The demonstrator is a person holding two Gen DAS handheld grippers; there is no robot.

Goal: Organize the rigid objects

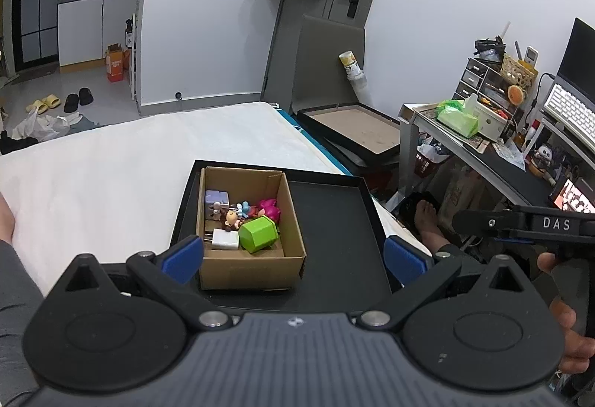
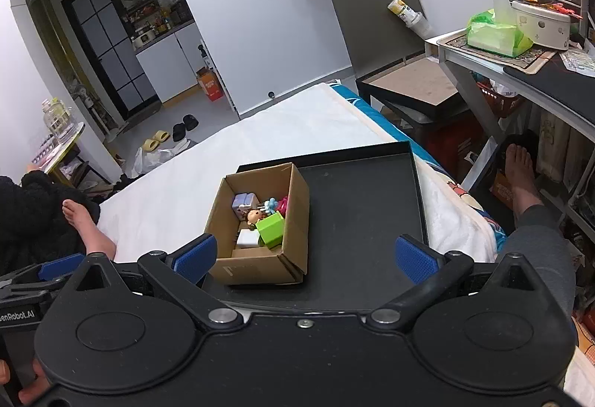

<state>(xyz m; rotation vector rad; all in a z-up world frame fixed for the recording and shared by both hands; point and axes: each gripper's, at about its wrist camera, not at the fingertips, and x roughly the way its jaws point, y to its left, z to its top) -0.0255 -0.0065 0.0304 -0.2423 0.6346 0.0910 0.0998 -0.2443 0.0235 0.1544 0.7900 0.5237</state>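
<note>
Both tools, left (image 1: 293, 254) and right (image 2: 306, 254), hover spread before the cardboard box (image 1: 253, 262) of toys.

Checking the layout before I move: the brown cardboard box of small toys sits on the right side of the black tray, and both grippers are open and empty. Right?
Not quite. The brown cardboard box sits on the left side of the shallow black tray, as the left wrist view shows; the tray's right side is bare. The rest holds: left gripper and right gripper are open and empty.
</note>
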